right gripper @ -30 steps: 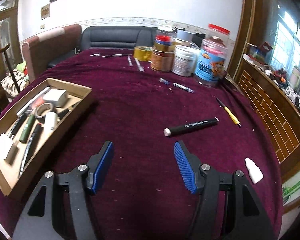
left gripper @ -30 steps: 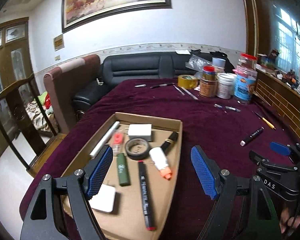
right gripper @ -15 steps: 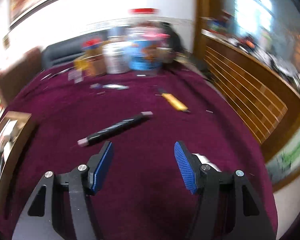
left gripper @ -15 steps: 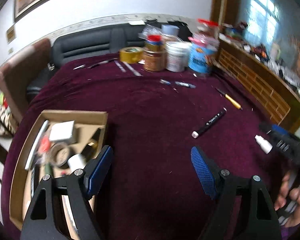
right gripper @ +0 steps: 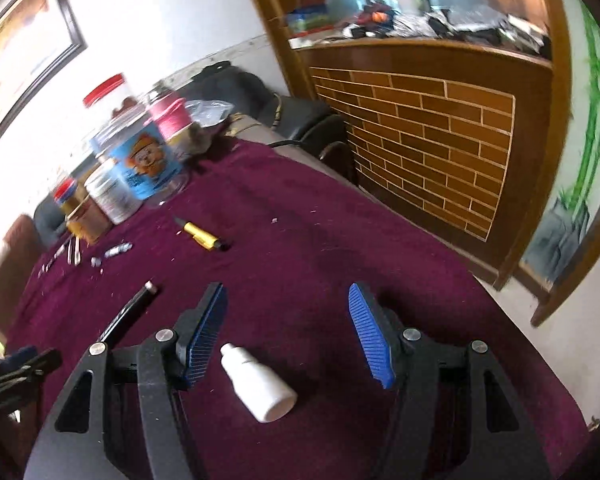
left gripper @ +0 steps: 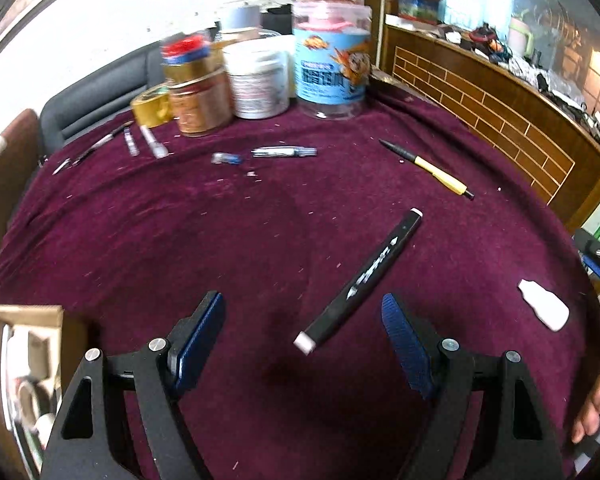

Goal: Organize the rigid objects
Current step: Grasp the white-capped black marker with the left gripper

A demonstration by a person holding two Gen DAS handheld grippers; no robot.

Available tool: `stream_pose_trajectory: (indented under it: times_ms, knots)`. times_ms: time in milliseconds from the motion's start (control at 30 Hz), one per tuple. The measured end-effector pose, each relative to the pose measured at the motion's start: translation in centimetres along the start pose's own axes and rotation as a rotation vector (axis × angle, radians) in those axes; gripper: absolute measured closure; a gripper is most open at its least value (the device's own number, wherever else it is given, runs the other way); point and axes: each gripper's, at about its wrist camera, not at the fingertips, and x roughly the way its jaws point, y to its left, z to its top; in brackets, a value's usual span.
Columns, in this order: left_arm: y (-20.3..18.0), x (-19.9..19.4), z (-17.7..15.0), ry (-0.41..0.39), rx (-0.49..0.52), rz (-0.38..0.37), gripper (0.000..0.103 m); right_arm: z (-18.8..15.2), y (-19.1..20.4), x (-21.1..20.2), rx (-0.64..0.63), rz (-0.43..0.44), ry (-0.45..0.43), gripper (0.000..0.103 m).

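the left gripper has swung away from the cardboard box, which now sits at the lower left edge of its view instead of under the jaws. the black marker now lies between its open blue pads, untouched. the right gripper has swung right, past the marker, and rolled, so its view tilts. the white bottle, earlier off to its right, now lies between its open pads, nearer the left one, not gripped.
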Motion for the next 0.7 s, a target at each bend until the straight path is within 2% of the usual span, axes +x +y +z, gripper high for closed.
stream_pose_trajectory:
  times_ms: [200,333,400,433,467,500,533,567,700]
  knots:
    - [-1.7,3.4,1.4,0.028,0.022,-0.043,0.028,-0.1,-1.0,1.0,0.055,0.009,0.054,0.036]
    - [-2.9,4.9,1.7,0.038,0.055,-0.019,0.031,-0.3,-0.9,1.4,0.047,0.020,0.077,0.036]
    - [-3.2,5.4,1.6,0.050,0.071,-0.018,0.047,-0.4,-0.8,1.5,0.041,0.023,0.084,0.036]
    - [-3.2,5.3,1.6,0.045,0.070,-0.035,0.050,-0.5,-0.8,1.5,0.040,0.024,0.087,0.036]
    - [-3.3,5.2,1.5,0.052,0.074,-0.044,0.057,-0.5,-0.8,1.5,0.040,0.025,0.088,0.036]
    - [-3.4,5.1,1.5,0.055,0.078,-0.051,0.073,-0.5,-0.8,1.6,0.040,0.025,0.089,0.036]
    - [-3.5,5.0,1.5,0.060,0.082,-0.057,0.080,-0.6,-0.9,1.6,0.039,0.024,0.092,0.036]
    - [-3.7,4.8,1.4,0.069,0.087,-0.044,0.092,-0.6,-0.8,1.7,0.039,0.023,0.095,0.036]
    - [-3.3,3.9,0.7,0.075,0.065,-0.045,0.092,-0.7,-0.7,2.5,0.037,0.037,0.137,0.036]
